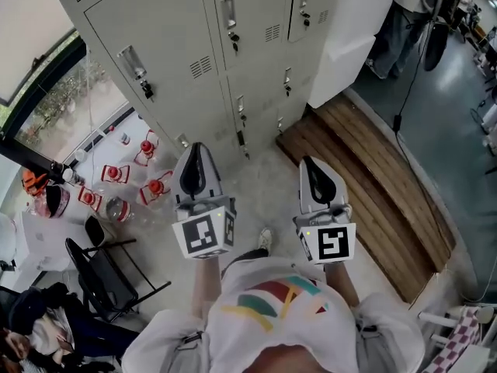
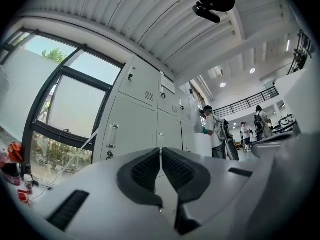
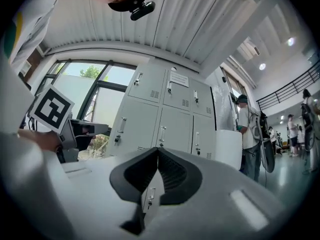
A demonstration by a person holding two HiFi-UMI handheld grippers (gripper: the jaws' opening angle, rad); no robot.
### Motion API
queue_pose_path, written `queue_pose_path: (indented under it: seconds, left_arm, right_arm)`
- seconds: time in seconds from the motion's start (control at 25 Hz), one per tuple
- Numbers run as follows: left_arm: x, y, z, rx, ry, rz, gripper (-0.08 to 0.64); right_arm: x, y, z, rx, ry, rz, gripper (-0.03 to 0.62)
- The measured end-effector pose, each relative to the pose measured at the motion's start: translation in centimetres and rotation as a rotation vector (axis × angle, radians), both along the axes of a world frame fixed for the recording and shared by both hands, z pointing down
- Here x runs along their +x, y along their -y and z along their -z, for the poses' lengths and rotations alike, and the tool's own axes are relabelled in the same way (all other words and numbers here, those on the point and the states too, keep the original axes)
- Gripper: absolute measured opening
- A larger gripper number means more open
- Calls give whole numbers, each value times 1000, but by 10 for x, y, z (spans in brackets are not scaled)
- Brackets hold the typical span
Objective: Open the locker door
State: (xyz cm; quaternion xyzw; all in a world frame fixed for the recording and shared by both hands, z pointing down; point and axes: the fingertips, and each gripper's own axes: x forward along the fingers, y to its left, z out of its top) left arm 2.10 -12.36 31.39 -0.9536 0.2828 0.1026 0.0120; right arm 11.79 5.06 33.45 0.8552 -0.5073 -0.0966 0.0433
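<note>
A bank of grey metal lockers (image 1: pixel 178 37) stands ahead of me, every door closed, each with an upright handle (image 1: pixel 133 62) and a small lock under it. My left gripper (image 1: pixel 196 150) and right gripper (image 1: pixel 309 164) hang side by side in front of the bank, short of the doors, both shut with nothing between the pads. The left gripper view has its shut jaws (image 2: pixel 160 152) pointing at the lower doors (image 2: pixel 135 129) and one handle (image 2: pixel 112 135). Over the right gripper's shut jaws (image 3: pixel 157 152) the lockers (image 3: pixel 165 124) appear, with the left gripper's marker cube at the left.
A wooden platform (image 1: pixel 373 177) lies on the floor to the right. Red lantern-like objects (image 1: pixel 116 173) and a black folding chair (image 1: pixel 101 274) sit at the left under a window (image 1: pixel 46 107). A person (image 3: pixel 247 134) stands beside a white panel (image 1: pixel 349 29) at the bank's right end.
</note>
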Motion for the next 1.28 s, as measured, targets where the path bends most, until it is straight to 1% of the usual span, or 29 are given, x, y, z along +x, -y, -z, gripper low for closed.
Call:
queue_pose_path:
  seconds: [0.24, 0.56, 0.76, 0.88, 1.0, 1.16, 1.28]
  left_arm:
    - [49, 40, 8, -4, -4, 1, 23]
    - [88, 56, 14, -23, 13, -2, 23]
    - [118, 67, 7, -48, 32, 36, 23]
    - [134, 73, 11, -40, 36, 45, 23]
    - [141, 79, 18, -31, 32, 74, 23]
    - [140, 87, 24, -27, 7, 122, 23]
    - [130, 93, 27, -21, -3, 167, 23]
  right_arm:
    - [43, 52, 7, -3, 8, 28, 5]
    - [77, 94, 7, 8, 25, 100, 5]
    - [103, 116, 13, 14, 19, 161, 5]
    - [119, 126, 17, 29, 18, 180, 5]
    - [132, 134, 22, 42, 15, 196, 5]
    - [140, 145, 24, 41, -2, 230, 5]
    - [135, 157, 27, 39, 5, 300, 6]
